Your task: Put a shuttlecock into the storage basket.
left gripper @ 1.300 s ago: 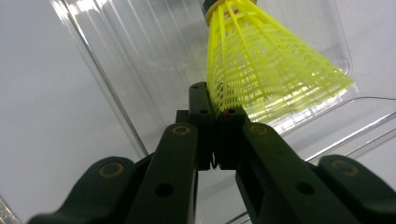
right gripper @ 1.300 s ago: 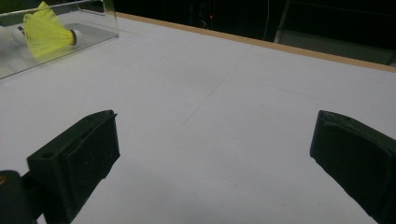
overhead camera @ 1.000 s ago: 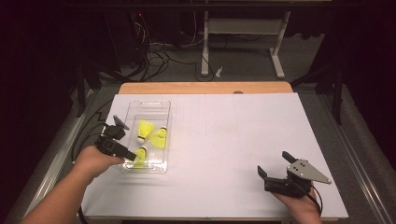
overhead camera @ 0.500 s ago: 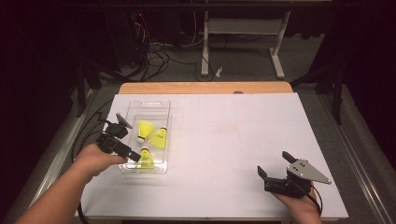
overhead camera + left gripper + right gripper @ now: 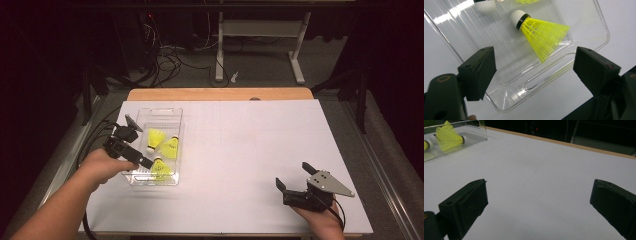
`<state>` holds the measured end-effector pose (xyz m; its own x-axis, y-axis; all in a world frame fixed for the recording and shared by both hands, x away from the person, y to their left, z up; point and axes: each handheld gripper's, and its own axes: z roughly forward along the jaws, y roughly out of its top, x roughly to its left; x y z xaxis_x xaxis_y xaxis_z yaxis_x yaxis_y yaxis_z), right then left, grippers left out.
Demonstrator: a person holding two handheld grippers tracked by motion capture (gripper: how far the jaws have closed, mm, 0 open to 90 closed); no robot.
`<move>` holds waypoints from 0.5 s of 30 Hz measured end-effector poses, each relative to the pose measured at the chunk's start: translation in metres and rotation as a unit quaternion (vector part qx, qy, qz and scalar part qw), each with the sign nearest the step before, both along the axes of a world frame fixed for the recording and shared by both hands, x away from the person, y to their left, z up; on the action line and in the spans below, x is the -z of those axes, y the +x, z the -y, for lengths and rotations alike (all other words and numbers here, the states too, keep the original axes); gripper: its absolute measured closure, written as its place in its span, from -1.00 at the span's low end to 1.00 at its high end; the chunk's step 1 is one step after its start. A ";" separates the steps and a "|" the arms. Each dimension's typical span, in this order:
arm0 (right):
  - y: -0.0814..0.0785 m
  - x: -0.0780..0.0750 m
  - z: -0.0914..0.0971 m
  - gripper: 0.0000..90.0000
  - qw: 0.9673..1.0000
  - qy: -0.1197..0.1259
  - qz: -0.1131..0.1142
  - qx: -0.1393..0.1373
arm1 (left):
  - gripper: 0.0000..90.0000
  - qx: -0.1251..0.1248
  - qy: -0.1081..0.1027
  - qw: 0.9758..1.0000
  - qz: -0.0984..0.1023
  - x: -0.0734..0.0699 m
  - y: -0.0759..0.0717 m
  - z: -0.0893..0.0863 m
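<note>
The left tool (image 5: 134,145) hangs over the near left part of the clear plastic tray (image 5: 176,114). Its jaws have just been opening and now stand wide, with nothing pressed between them. Under them, a yellow shuttlecock (image 5: 539,32) lies on the tray floor, cork end pointing away. Two more shuttlecocks (image 5: 156,138) lie farther back in the tray. The right tool (image 5: 295,178) rests near the right front of the white table (image 5: 260,145), jaws wide and empty.
</note>
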<state>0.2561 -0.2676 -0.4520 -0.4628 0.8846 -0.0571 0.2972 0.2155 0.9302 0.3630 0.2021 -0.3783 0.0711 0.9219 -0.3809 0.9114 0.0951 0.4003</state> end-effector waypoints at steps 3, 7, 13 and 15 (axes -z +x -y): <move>0.000 0.000 0.000 -0.95 1.000 0.000 0.000 0.000 | -0.65 0.001 -0.003 1.000 -0.001 -0.003 0.000 0.001; 0.000 0.000 -0.001 -0.96 1.000 0.001 0.000 -0.001 | -0.78 0.000 0.004 1.000 -0.001 -0.004 0.000 0.002; 0.000 0.000 0.000 -0.95 1.000 0.000 0.000 0.001 | -0.99 -0.008 0.013 1.000 -0.003 -0.004 0.001 0.001; 0.000 0.000 0.000 -0.96 1.000 0.001 -0.001 0.000 | -1.00 -0.011 0.015 1.000 0.000 -0.004 0.001 0.001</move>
